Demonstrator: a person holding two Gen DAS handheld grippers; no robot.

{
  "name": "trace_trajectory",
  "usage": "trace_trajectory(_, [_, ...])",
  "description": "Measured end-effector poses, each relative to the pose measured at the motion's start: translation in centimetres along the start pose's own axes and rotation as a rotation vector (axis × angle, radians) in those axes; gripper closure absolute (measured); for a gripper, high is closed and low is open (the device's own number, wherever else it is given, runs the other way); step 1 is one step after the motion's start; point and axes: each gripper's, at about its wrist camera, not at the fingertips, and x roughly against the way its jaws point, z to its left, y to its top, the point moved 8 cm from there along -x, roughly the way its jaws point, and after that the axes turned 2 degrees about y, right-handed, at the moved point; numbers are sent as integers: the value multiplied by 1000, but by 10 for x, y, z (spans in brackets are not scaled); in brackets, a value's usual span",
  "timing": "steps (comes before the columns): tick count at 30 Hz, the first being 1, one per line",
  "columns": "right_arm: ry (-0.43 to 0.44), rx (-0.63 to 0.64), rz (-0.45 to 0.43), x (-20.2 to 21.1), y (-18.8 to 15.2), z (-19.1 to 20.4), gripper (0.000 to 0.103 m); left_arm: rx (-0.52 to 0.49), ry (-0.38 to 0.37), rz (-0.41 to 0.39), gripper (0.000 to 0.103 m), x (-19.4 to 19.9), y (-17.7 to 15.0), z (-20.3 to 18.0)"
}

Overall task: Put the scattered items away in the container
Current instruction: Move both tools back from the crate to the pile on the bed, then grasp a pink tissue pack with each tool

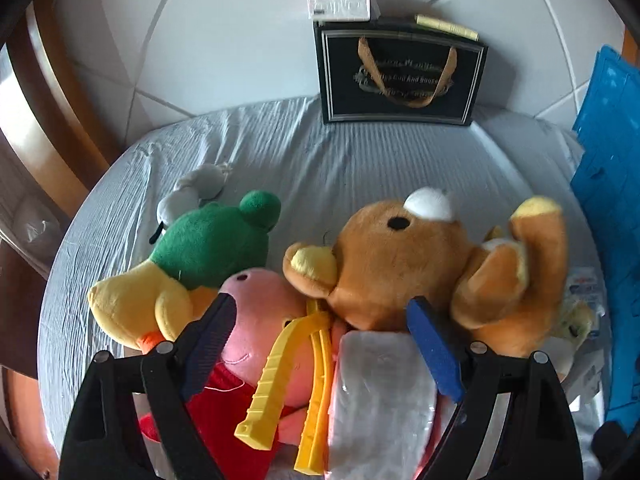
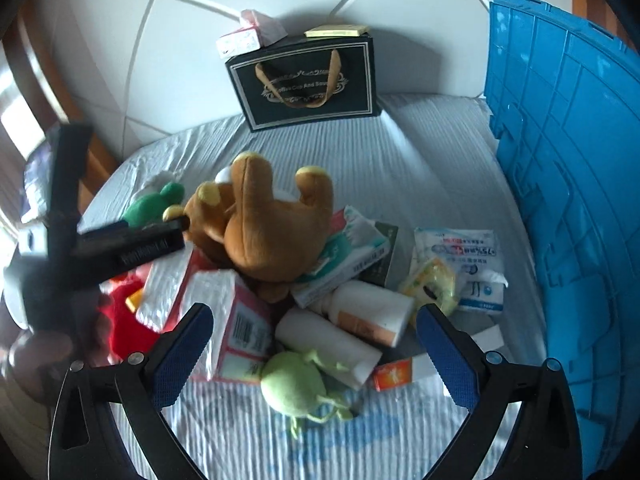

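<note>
**Daylight, soft shadows, heavy fisheye**

Both views evenly lit, cool daylight; bright window patch far left. Black bag (image 1: 400,76) throws a soft shadow on the wall (image 1: 224,40) behind it. Strong barrel warp: tile lines curve, dark vignette at corners. Mild motion blur overall; in the right view the left gripper (image 2: 132,248) and the hand (image 2: 36,352) below it are smeared. Blue crate (image 2: 568,184) saturated, not clipped

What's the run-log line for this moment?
left gripper: open, over pink plush | right gripper: open, over white bottle | blue crate: nothing placed
</note>
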Motion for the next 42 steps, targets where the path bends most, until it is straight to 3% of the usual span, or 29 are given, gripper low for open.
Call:
trace_trajectory(5, [24, 46, 60, -35, -6, 26, 0, 29, -101, -29, 14, 16, -33, 11])
trace_trajectory(9, [31, 96, 112, -56, -30, 41, 0, 14, -75, -51, 14, 36, -65, 29])
trace_trajectory(13, [27, 114, 100, -46, -45, 44, 0, 38, -82, -53, 15, 50, -91, 47])
trace_trajectory(17, [7, 134, 85, -35, -47, 42, 0, 72, -47, -66, 15, 68, -96, 61])
trace_trajectory(22, [42, 123, 30, -10, -43, 43, 1, 77, -90, -108, 15, 106, -115, 61])
trace_trajectory(25, [60, 122, 20, 0, -51, 46, 5, 83, -102, -91, 15, 114, -138, 53])
trace_trajectory(28, [59, 124, 16, 2, -59, 47, 10, 84, -131, -49, 15, 108, -164, 40])
trace_trajectory(34, [51, 111, 30, -7, -69, 50, 10, 106, -92, 18, 16, 62, -186, 32])
trace_trajectory(36, [50, 119, 29, -11, -70, 55, 10, 123, -90, -4, 23, 53, -183, 37])
trace_trajectory(37, [49, 124, 26, -13, -70, 59, 10, 130, -91, -15, 32, 50, -181, 38])
trace_trajectory(38, [46, 131, 24, -16, -70, 63, 12, 129, -90, -23, 36, 49, -178, 38])
trace_trajectory(39, [44, 138, 22, -19, -69, 67, 22, 122, -83, -29, 43, 47, -175, 37])
trace_trajectory(42, [35, 150, 24, -32, -65, 79, 31, 102, -79, -42, 44, 43, -164, 34])
